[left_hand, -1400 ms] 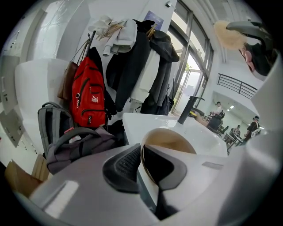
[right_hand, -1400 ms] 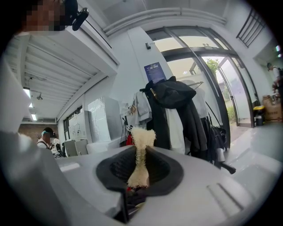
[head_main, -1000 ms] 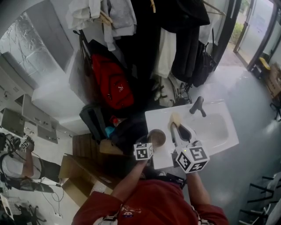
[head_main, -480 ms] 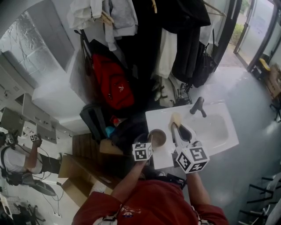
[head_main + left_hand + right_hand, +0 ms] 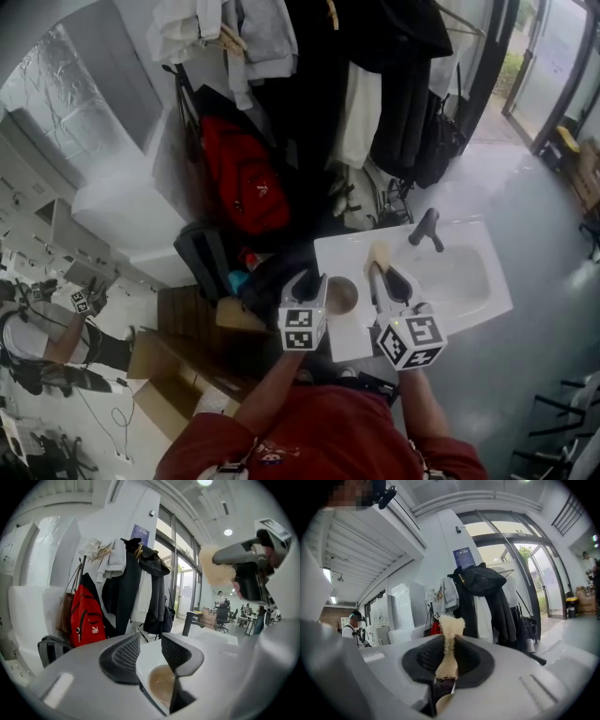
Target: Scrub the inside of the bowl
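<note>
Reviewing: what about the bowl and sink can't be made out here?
- Inside of the bowl, dirt or suds: too small in the head view; in the left gripper view the left gripper, jaws just opened and gripping nothing, covers part of it.
- Right gripper view: the right gripper, shut on the sponge, fills the lower frame; bowl not identifiable.
- Water in the sink: washed-out white, head view.

Red backpack [image 5: 86,618], left of frame: small white logo on the front, lettering too small to read.
Blue sign [image 5: 463,557], on the white pillar, upper centre: print illegible.
Readable words or numbers: none.
</note>
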`<action>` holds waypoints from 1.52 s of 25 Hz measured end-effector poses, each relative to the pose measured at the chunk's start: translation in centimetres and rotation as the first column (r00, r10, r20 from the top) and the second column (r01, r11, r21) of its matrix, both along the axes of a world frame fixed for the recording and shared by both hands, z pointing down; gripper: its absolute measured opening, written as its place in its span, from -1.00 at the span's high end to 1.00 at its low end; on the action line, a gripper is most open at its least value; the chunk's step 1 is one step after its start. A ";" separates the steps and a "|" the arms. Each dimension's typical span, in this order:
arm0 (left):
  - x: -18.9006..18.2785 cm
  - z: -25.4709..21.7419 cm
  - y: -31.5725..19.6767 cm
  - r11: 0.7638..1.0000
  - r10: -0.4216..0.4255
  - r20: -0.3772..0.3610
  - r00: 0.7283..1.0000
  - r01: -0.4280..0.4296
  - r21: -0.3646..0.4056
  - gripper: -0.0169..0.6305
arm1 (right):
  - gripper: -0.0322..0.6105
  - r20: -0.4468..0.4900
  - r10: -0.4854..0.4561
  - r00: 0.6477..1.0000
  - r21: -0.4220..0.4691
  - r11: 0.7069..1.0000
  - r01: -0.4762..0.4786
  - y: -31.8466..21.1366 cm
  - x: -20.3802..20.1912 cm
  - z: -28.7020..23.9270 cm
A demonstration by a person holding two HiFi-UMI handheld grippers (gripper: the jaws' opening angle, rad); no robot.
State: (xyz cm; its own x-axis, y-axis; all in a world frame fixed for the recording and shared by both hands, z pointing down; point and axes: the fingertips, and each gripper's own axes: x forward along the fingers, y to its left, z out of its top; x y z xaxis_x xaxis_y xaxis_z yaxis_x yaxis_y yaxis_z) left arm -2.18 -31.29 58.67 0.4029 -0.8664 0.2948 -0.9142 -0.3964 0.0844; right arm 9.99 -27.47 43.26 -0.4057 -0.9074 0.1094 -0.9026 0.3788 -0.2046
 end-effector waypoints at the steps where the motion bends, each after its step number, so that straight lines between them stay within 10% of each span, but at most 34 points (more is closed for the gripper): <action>1: -0.1 -0.8 0.1 1.000 0.000 0.001 1.000 0.000 0.021 0.48 | 0.75 0.000 0.001 1.000 0.001 1.000 -0.001 0.0 0.0 0.1; 22: -0.5 -17.8 3.8 0.888 0.019 0.039 0.999 -0.035 0.459 0.51 | 0.75 -0.027 0.047 0.999 0.143 0.989 -0.042 0.1 -0.2 -2.0; 38: 0.0 -20.5 5.0 0.871 0.042 -0.042 0.998 -0.016 0.491 0.86 | 0.75 -0.087 0.138 0.987 0.296 0.949 -0.106 1.2 -0.2 -2.9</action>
State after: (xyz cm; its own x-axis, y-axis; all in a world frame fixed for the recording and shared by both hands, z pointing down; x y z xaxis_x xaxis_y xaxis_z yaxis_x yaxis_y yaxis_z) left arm -2.16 -26.34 38.14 0.4331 -0.8819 -0.1864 -0.9013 -0.4252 -0.0825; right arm 9.75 -26.29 40.33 -0.2904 -0.9481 -0.1296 -0.9560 0.2934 -0.0042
